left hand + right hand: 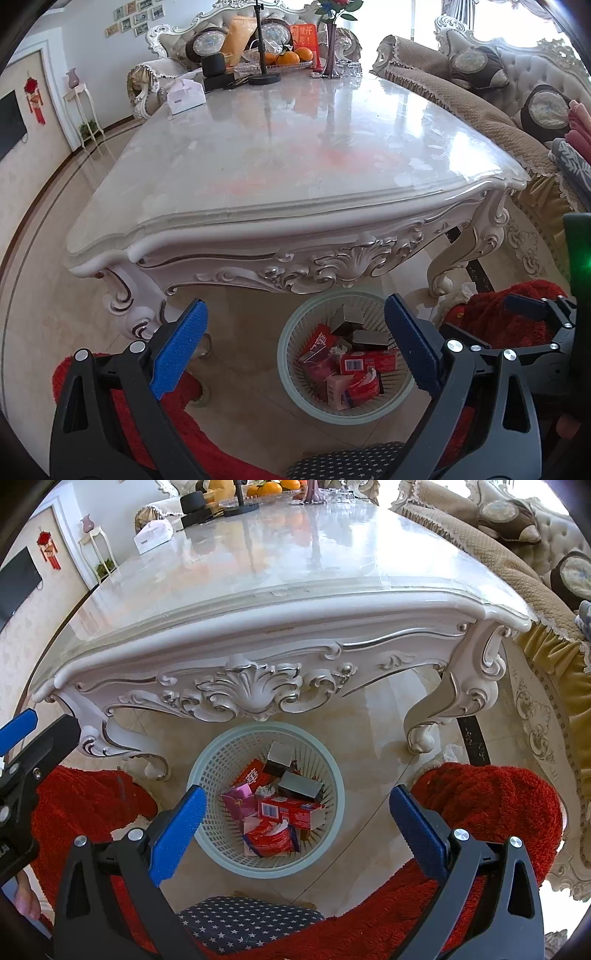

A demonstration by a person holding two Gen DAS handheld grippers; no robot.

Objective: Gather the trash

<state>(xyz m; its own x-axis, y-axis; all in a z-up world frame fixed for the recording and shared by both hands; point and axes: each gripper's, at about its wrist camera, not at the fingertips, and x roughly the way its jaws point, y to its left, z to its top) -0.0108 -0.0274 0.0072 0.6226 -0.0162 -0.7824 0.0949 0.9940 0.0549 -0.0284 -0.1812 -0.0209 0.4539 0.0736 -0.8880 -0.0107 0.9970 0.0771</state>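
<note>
**Trash binned, both grippers empty**

We hold the left gripper (295, 350) and right gripper (295, 834) spread wide, carrying nothing. Cartons (291, 810) fill the mesh wastebasket (218, 764) on the floor at 12 o'clock, below the table (258, 590). Risk: a low gripper could catch the rim and tip it.

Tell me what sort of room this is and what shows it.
Most likely a home living room: an ornate marble-topped coffee table, tufted sofas round it, a fruit tray on top, and a trash basket on the tiled floor.
</note>
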